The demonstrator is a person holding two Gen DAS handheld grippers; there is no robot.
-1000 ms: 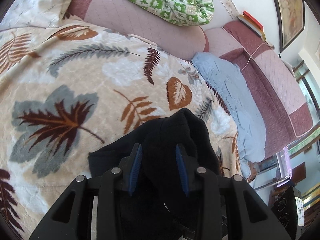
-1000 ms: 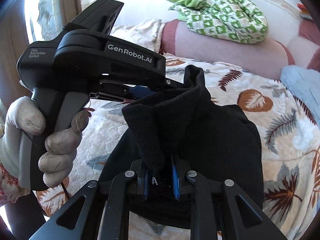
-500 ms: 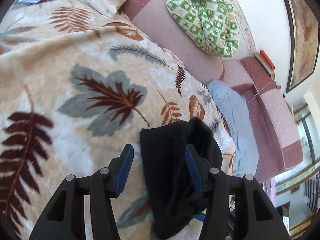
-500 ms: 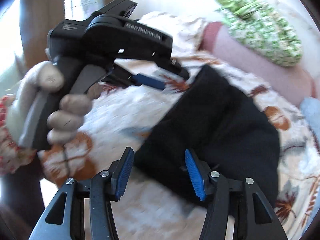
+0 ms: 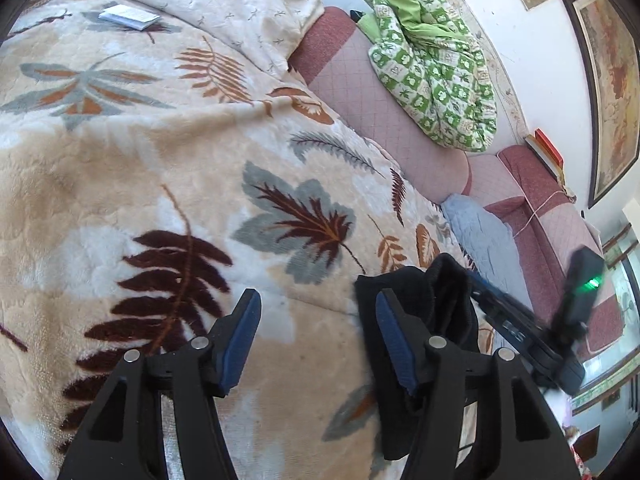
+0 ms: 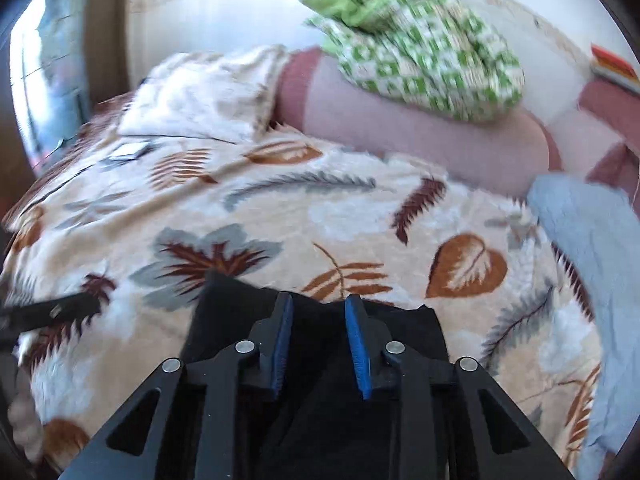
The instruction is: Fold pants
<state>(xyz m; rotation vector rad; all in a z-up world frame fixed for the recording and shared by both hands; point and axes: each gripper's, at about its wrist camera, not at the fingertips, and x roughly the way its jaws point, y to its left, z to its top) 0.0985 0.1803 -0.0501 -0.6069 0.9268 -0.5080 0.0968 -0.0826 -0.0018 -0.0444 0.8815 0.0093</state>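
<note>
The black pants (image 5: 436, 300) lie folded in a bundle on the leaf-patterned blanket (image 5: 160, 168). My left gripper (image 5: 316, 340) is open and empty, with the bundle just behind its right finger. The right gripper's body (image 5: 532, 328) shows at the bundle's far side. In the right wrist view the pants (image 6: 224, 312) lie flat under my right gripper (image 6: 318, 344), which is open with a narrower gap and holds nothing. The left gripper's tip (image 6: 52, 312) shows blurred at the left edge.
A green patterned quilt (image 5: 436, 76) sits on the pink sofa back (image 5: 380, 120). A cream pillow (image 5: 240, 4) and a small booklet (image 5: 128, 16) lie at the far end. A light blue cloth (image 5: 484, 240) lies to the right of the pants.
Both grippers let go of the pants and opened. The left gripper moved left, off the bundle. The right gripper came down over the pants, which now lie flat.
</note>
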